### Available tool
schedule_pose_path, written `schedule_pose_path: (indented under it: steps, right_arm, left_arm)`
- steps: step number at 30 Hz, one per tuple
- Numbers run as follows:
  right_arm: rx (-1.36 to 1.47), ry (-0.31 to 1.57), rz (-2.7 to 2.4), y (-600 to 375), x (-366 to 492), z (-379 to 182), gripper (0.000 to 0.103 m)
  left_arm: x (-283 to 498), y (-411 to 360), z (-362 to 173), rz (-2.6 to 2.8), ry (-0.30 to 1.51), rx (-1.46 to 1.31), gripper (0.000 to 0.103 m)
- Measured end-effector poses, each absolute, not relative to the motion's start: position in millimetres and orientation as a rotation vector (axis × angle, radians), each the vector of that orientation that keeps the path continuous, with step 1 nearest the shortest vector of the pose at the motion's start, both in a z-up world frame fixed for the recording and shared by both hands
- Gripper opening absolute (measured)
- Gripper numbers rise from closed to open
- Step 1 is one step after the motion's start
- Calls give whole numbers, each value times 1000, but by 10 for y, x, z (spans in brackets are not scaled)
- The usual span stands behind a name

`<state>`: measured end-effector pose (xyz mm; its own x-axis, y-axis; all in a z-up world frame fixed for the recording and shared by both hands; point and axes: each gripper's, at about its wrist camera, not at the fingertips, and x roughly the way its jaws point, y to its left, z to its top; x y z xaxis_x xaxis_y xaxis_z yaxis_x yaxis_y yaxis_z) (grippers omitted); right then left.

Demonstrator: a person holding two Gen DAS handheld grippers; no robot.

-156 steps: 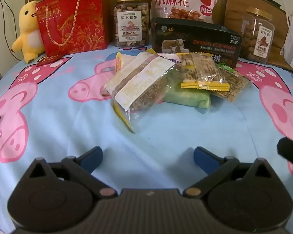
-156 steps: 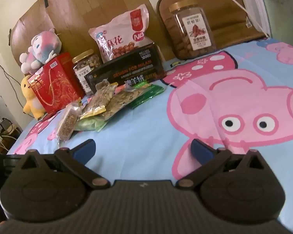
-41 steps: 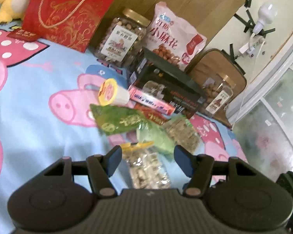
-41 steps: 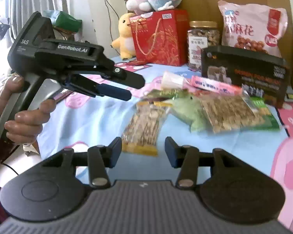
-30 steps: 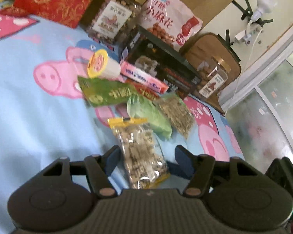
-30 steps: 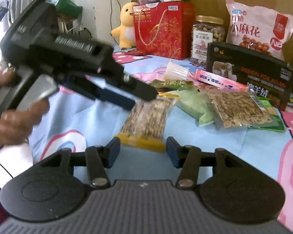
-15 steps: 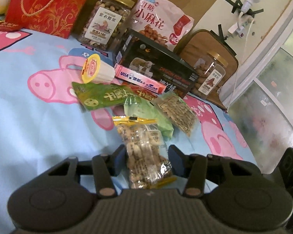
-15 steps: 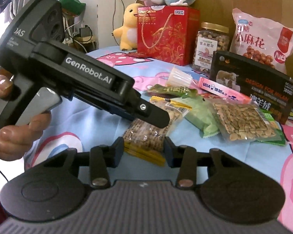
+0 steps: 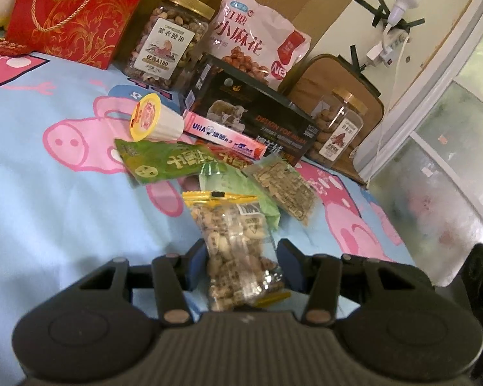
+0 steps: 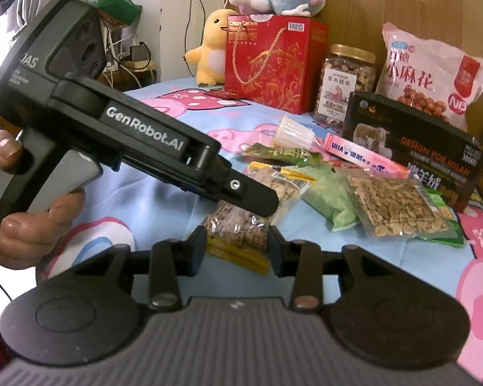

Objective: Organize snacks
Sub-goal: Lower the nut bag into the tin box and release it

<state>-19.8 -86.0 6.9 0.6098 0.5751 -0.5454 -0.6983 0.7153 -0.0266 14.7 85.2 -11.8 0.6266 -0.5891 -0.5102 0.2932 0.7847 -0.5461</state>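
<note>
Right gripper [image 10: 236, 247]: nearest the right wrist camera; jaws have just been narrowing, and both pads meet the sides of the clear snack packet [image 10: 241, 222] near its yellow end.
Left gripper [image 9: 240, 263]: jaws narrowed, left pad against the packet's side, right pad at its crinkled edge; contact on that side cannot be confirmed.
Clear snack packet: lies between both grippers on the blue pig-print sheet [image 9: 48, 193], yellow sealed top pointing toward the pile.
Hand [image 10: 19, 206]: wraps the left gripper's handle at the left edge of the right view.
Pile beyond: light green packet [image 9: 241, 189], seed packet [image 9: 286, 183], dark green packet [image 9: 164, 160], pink box [image 9: 225, 136], white cup [image 9: 154, 119] on its side.
Back row: black box [image 9: 251, 119], nut jar [image 9: 170, 41], red gift bag [image 9: 74, 13], pink snack bag [image 9: 257, 38].
</note>
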Motion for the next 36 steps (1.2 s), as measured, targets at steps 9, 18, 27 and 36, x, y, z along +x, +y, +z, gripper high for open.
schedule_pose_path:
  steps: [9, 18, 27, 36]
  right_arm:
    - [-229, 442, 733, -863, -156, 272, 36]
    - [-208, 327, 631, -1000, 557, 633, 36]
    - [-80, 404, 550, -1255, 1724, 764, 37]
    - [-41, 438, 514, -1298, 1999, 661, 48]
  left_arm:
    - [243, 861, 247, -539, 662, -409, 47]
    - [1172, 472, 858, -574, 574, -293, 47]
    - [2218, 182, 834, -544, 601, -296, 47]
    - [2253, 378, 764, -504, 612, -296, 64]
